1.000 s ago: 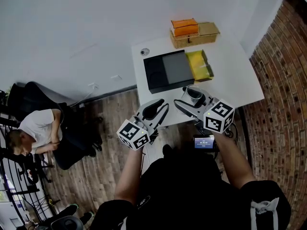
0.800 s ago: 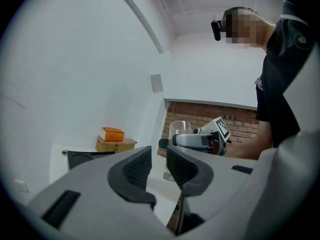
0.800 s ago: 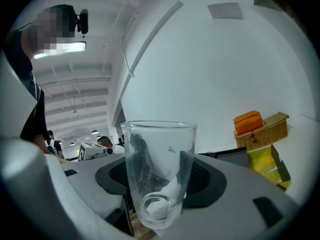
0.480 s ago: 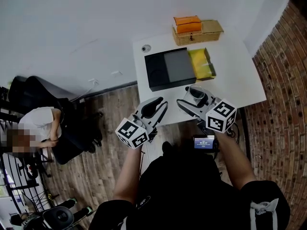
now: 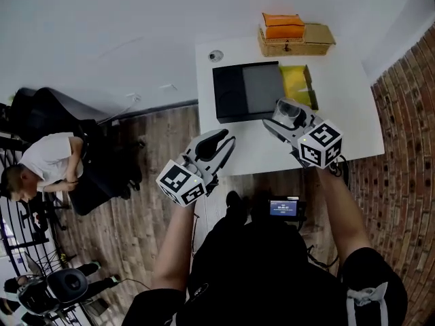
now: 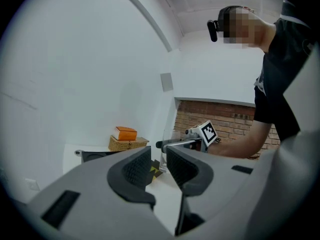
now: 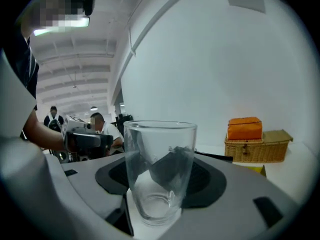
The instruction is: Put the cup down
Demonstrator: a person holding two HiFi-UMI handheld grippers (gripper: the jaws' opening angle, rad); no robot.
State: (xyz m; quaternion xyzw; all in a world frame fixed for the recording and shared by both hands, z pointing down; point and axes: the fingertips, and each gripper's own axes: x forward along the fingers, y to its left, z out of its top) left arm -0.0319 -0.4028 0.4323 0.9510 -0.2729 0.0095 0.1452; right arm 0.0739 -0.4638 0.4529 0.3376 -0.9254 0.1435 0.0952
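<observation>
Jaws, right: right gripper (image 7: pixel 161 186) clamped on the upright clear cup (image 7: pixel 159 170), over the white tabletop (image 5: pixel 343 117).
Jaws, left: left gripper (image 6: pixel 158 167) parted narrowly, holding nothing.

Bright even indoor light, soft shadows, fisheye bending, dark corners in gripper views, faint glints on the cup (image 7: pixel 159 171).

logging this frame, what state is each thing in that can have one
cup: upright, empty, clamped in right gripper
right gripper: shut on cup
left gripper: jaws slightly apart, holding nothing
wicker basket: lid shut, orange box on top
</observation>
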